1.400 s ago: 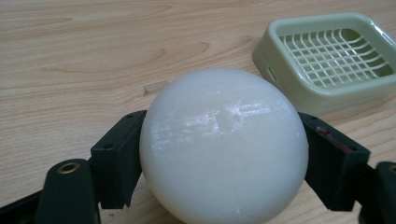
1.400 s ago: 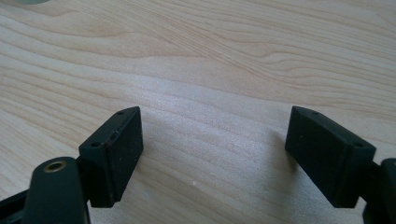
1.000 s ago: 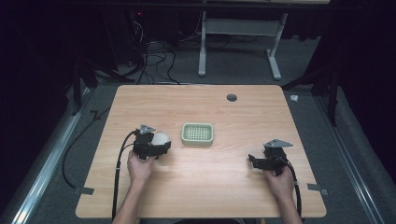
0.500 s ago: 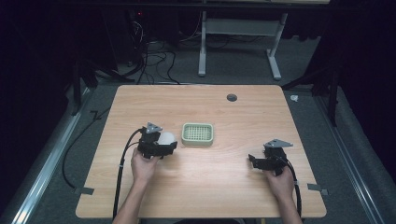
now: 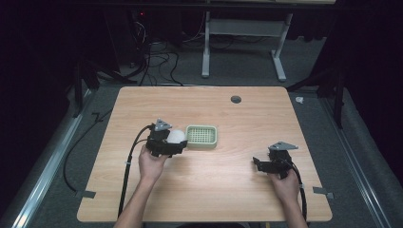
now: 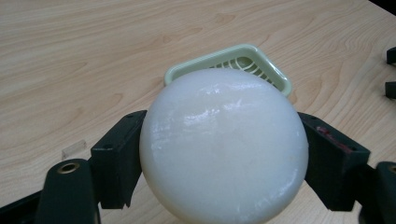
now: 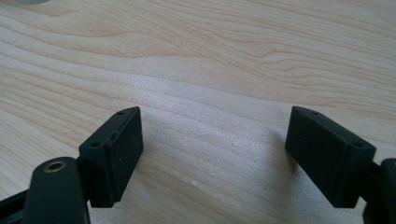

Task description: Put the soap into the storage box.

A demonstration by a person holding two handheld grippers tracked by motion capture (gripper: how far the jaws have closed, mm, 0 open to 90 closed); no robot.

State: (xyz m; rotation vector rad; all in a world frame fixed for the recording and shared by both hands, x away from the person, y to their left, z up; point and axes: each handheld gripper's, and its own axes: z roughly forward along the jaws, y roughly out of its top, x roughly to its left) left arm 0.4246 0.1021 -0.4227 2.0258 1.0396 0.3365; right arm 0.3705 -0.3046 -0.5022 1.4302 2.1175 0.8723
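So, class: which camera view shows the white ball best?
The left gripper view: the white ball fills the foreground, glossy and gripped on both sides by the left tongs, the green basket just behind it. The high view shows it as a small white blob beside the basket.

ball [image 6: 224, 147] in left gripper [image 5: 177, 142], just left of tray [image 5: 202, 137] | tray mid-table [image 5: 199, 190] | right gripper [image 5: 259, 164] well right, nearer the person

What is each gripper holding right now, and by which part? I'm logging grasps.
The left gripper holds a white ball, its fingers clamped on the ball's opposite sides, at its widest. The right gripper is open, holding nothing.
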